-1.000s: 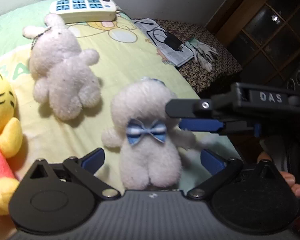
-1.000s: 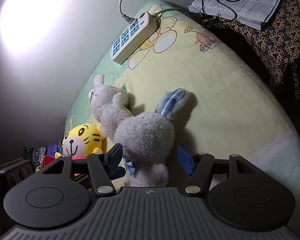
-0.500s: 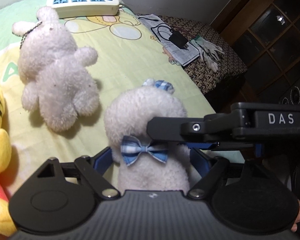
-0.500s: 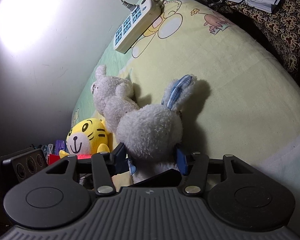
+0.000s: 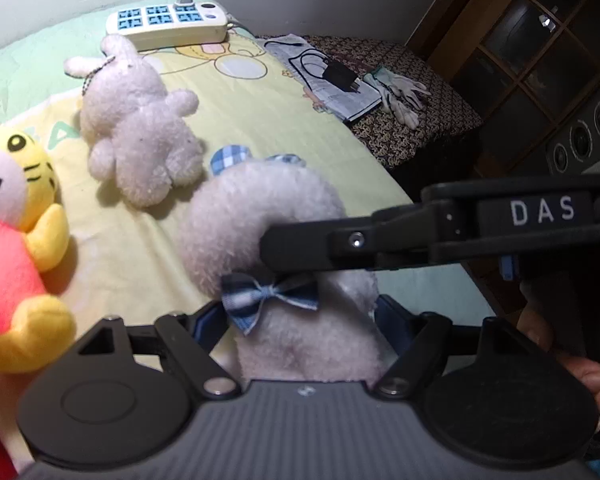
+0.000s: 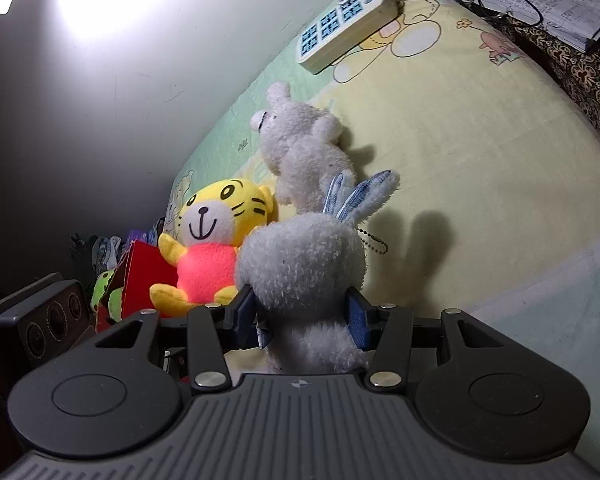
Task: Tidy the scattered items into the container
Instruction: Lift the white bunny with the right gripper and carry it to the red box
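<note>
A white plush bunny [image 5: 260,208] with a blue checked bow tie and checked ears is held by both grippers above the yellow bedsheet [image 5: 268,120]. My left gripper [image 5: 300,320] is shut on its lower body. In the left wrist view a black finger [image 5: 320,244] of the right gripper crosses under its head. My right gripper [image 6: 300,316] has the bunny [image 6: 300,256] by the neck; its jaws are closing and the blue pads press into the fur. A red box [image 6: 140,272] at the bed's left side holds a green toy.
A second white plush [image 5: 136,136] and a yellow tiger plush [image 6: 216,248] in a pink shirt lie left of the bunny. A power strip [image 5: 168,26] sits by the wall. Papers with a charger [image 5: 336,80] and gloves [image 5: 400,92] lie on a side table.
Both pairs of jaws have closed in on the bunny, the left on its body and the right at its neck. The bunny has come up off the sheet, with its ears raised.
</note>
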`<state>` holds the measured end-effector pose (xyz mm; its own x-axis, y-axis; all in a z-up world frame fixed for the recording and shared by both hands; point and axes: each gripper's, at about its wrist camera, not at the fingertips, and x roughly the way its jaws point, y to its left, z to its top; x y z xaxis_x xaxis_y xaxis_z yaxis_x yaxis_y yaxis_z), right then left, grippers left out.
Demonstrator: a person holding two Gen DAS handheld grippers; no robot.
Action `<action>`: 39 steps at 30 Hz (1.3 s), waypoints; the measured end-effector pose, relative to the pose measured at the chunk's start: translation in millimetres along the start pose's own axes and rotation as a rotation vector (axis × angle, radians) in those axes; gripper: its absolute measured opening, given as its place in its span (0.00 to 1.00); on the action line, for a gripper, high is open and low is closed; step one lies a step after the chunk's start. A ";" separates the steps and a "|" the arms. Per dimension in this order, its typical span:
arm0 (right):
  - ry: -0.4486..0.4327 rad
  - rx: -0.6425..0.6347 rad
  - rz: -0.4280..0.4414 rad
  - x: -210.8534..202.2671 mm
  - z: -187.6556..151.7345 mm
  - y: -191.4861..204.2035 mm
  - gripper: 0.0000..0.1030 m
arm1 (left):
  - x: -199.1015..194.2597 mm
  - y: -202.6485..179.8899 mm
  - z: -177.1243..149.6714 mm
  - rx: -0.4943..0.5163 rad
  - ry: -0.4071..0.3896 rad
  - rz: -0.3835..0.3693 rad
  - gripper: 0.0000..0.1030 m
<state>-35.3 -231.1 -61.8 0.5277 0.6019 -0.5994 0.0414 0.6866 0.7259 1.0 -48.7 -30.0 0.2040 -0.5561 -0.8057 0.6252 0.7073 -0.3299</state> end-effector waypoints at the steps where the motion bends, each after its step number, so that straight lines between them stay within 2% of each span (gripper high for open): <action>1: 0.003 -0.016 0.003 -0.6 -3.6 5.8 0.49 | -7.0 -0.6 -5.1 0.004 -0.004 0.005 0.75; 10: 0.021 -0.097 0.061 0.1 -38.2 52.2 0.49 | -68.7 14.9 -45.5 -0.050 -0.075 0.018 0.75; 27: -0.075 -0.252 0.189 15.1 -101.4 186.2 0.49 | -212.2 69.5 -103.4 -0.026 -0.311 0.074 0.75; 34: -0.084 -0.315 0.233 40.0 -117.7 229.3 0.49 | -253.4 105.9 -124.3 -0.053 -0.384 0.111 0.76; 39: -0.069 -0.350 0.270 69.6 -122.5 258.6 0.50 | -277.4 131.7 -136.6 -0.076 -0.416 0.169 0.76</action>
<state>-91.9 38.3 42.8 0.5363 0.7578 -0.3717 -0.3887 0.6126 0.6882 -76.2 258.3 82.9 0.5931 -0.5475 -0.5904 0.5034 0.8244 -0.2587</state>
